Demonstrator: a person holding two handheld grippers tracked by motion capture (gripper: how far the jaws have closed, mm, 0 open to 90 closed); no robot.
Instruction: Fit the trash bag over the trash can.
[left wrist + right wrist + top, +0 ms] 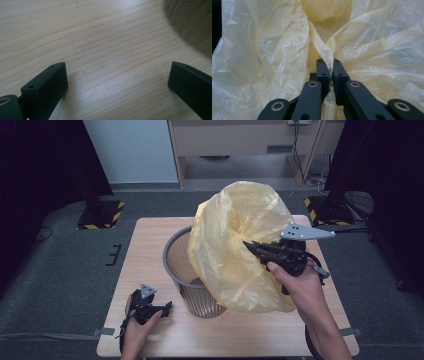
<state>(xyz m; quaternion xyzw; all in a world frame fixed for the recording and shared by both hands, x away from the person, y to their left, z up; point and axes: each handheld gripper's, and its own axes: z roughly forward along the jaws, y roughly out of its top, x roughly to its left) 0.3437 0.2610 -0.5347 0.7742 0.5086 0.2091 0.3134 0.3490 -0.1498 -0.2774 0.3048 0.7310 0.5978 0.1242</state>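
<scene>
Your table (150, 235) has bare wood at frame left and bottom. The bag (235, 245) billows at centre, draped over the bin's (172, 255) right rim. Your right gripper (248, 245) pinches a bag fold tight. Your left gripper (167, 306), lower left, gapes empty just beside the bin.

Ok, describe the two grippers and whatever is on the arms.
Both grippers, left and right, are black, with linked arms and brass-coloured pivot rings showing in the gripper views. Each carries a grey three-cornered plate on top, dotted with small holes. Black cables trail back along the wrists. The forearms are bare, with no sleeves in view.
</scene>
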